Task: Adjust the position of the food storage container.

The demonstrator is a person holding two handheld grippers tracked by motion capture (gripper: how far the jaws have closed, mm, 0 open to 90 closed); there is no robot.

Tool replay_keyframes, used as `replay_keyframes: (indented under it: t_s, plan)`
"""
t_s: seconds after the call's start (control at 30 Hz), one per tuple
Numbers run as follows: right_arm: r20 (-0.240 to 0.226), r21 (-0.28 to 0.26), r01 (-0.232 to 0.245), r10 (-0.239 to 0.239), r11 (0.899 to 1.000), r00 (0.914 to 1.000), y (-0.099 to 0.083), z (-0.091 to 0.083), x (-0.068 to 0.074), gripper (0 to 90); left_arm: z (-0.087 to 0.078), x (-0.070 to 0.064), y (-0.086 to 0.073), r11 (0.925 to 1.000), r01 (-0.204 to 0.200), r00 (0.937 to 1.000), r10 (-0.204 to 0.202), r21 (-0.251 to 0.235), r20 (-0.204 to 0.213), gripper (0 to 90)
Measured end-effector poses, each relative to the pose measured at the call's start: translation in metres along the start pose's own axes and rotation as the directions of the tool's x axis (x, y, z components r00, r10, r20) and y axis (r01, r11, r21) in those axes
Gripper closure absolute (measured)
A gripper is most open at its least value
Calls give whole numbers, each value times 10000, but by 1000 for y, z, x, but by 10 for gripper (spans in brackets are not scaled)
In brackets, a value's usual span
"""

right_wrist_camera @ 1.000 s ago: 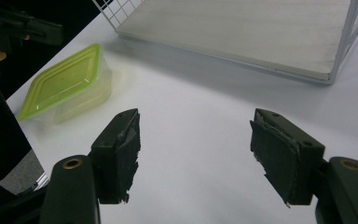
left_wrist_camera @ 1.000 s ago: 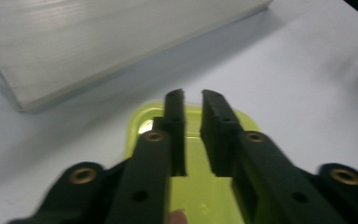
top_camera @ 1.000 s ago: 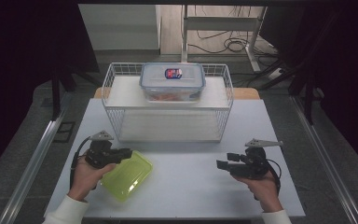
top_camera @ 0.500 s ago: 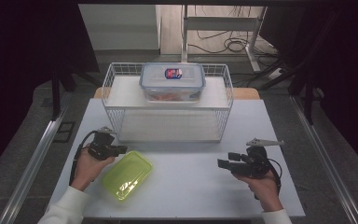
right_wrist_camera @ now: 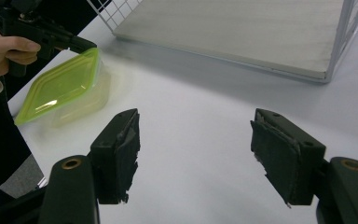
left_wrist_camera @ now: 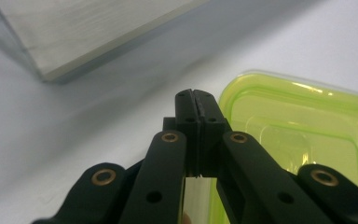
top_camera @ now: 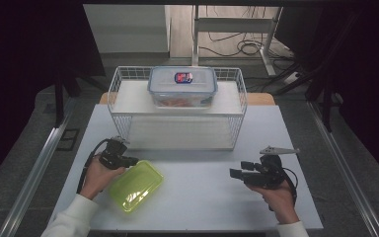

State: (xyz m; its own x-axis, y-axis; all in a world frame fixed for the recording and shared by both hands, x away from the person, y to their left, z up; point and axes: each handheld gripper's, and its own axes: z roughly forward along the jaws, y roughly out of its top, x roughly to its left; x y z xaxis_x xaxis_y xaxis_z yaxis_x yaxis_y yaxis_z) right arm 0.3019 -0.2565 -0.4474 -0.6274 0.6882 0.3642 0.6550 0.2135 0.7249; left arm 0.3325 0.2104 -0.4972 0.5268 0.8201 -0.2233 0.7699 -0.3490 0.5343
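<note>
Green-lidded container (top_camera: pixel 134 185) lying flat on the near-left part of the white counter (top_camera: pixel 202 197), skewed to the counter's edges, well short of the wire rack (top_camera: pixel 177 111). Left claw (top_camera: pixel 132 161) at its far-left corner, jaws pressed together; in the left gripper view (left_wrist_camera: pixel 196 109) closed tips sitting just beside the lid rim, no lid edge visibly between them, so likely touching or nudging, not gripping. Seen from the right gripper view, lid (right_wrist_camera: pixel 58 86) looking slightly lifted at the corner under the left claw (right_wrist_camera: pixel 86 45); whether truly raised, hard to tell. Right claw (top_camera: pixel 235 173) held well apart at the near right, jaws spread wide (right_wrist_camera: pixel 196 154), empty, probably waiting to steady the box. Plenty of bare counter between the two claws; near counter edge close behind the container. Rack's lower shelf open in front, clear lidded box (top_camera: pixel 182 86) on top.
</note>
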Motion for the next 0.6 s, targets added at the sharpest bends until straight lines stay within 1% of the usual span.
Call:
replay_keyframes:
  t_s: [0.07,0.1,0.13,0.2,0.3,0.33,0.4,0.47,0.5,0.53,0.57,0.6]
  plan:
    - [9,1,-7,7,10000,10000,0,0,0,327,2,-3,1,10000,21,9998,-20,-53,180,900]
    - [1,12,-16,16,10000,10000,0,0,-1,327,3,-4,2,9999,-107,9996,106,26,252,900]
    - [1,12,-16,16,10000,10000,0,0,-1,327,4,-5,2,9999,-131,9996,130,44,265,900]
    - [-2,26,-23,23,10000,10000,-1,1,-1,327,7,-8,3,10000,-44,9994,45,-41,342,900]
    - [14,42,-33,33,10000,10000,-1,2,-1,325,9,-11,4,9999,-120,9985,120,-3,530,900]
    - [22,38,-31,31,10000,10000,-1,2,-1,325,9,-11,5,9995,-292,9982,288,71,532,900]
    - [17,29,-35,35,10000,10000,-1,2,0,325,10,-16,8,9992,-383,9981,379,79,490,900]
    - [25,25,-37,37,10000,10000,-1,2,-1,325,12,-22,12,9992,-408,9976,405,47,560,900]
    - [32,24,-39,39,10000,10000,-1,2,-1,324,12,-25,14,9985,-532,9970,526,90,576,900]
    - [36,24,-44,44,10000,10000,-1,2,-1,324,14,-30,17,9980,-625,9960,620,59,651,900]
    - [43,27,-58,58,10000,10000,-2,2,-1,324,15,-31,18,9970,-764,9946,753,124,714,900]
    - [51,33,-63,63,10000,10000,-2,2,-1,324,17,-34,20,9966,-805,9932,788,159,855,900]
